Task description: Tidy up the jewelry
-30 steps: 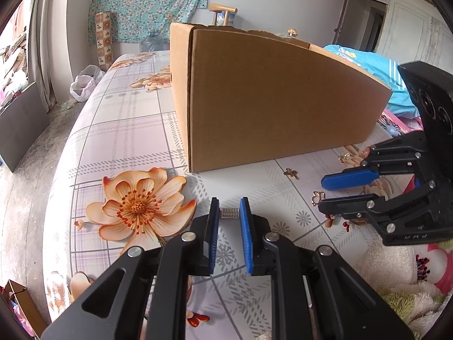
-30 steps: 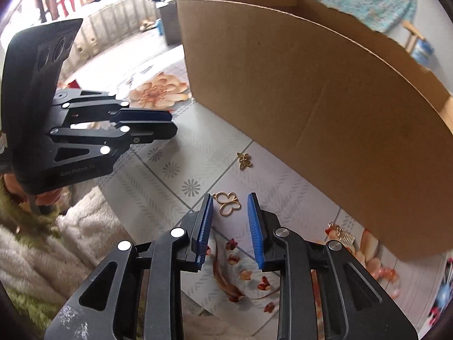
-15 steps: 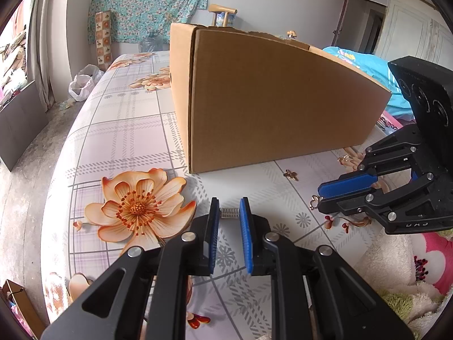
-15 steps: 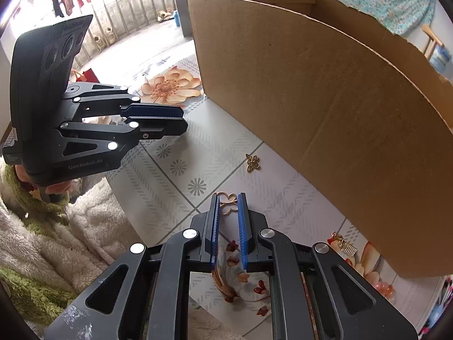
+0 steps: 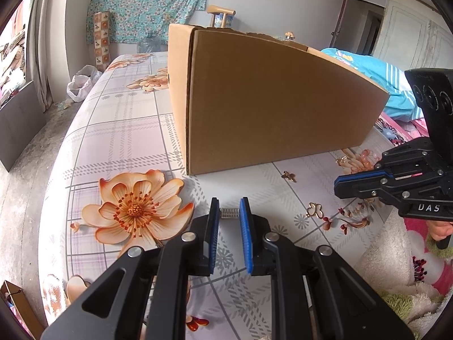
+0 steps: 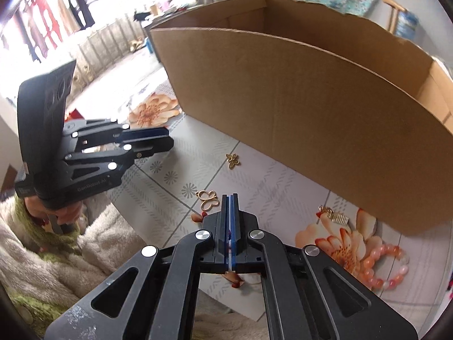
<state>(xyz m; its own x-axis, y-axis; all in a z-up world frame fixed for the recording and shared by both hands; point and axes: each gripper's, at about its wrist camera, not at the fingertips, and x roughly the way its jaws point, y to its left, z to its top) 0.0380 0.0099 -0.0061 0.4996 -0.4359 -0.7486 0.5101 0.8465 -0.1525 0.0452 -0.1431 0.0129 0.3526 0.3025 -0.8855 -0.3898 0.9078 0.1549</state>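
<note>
1. Two grippers work over the floral tablecloth: our left gripper pinches a small silver coil between its blue pads.
2. Our right gripper has just closed, pads pressed together with nothing between them; the gold butterfly outline lies on the cloth just left of its tips.
3. A smaller gold butterfly charm rests nearer the cardboard box; a gold clip and a pink bead bracelet lie to the right.
4. The box stands open-topped; the part of its inside we see holds no jewelry.
</note>
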